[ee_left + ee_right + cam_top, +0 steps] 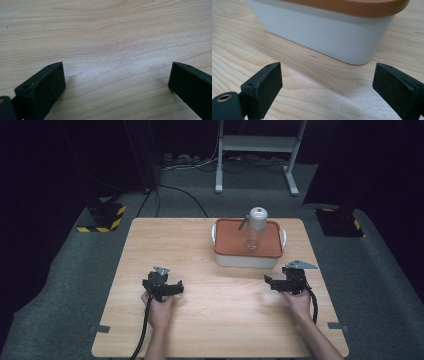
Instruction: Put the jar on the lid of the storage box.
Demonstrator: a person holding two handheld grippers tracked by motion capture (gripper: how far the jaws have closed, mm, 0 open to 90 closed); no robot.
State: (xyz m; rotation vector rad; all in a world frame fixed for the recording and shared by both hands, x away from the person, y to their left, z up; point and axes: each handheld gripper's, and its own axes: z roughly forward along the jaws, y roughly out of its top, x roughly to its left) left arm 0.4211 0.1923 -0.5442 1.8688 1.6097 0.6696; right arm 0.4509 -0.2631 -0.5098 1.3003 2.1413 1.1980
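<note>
A white box (247, 258) with an orange lid (232, 239) stands at the back right of the wooden table (200, 320). On the lid stands a clear bottle with a white cap (255, 227). My left gripper (176, 289) rests on the table at the left, open, with bare wood between its jaws (117, 77). My right gripper (269, 281) rests just in front of the box, open and empty. In the right gripper view the box's white wall (324, 32) and orange lid rim (352, 6) lie close ahead of the jaws.
Beyond the table lies a grey carpet with cables (200, 165) and the white legs of a stand (255, 155). Black bases with yellow-black striped tape sit at the left (102, 217) and right (340, 222). Tape tabs (99, 328) mark the table's front corners.
</note>
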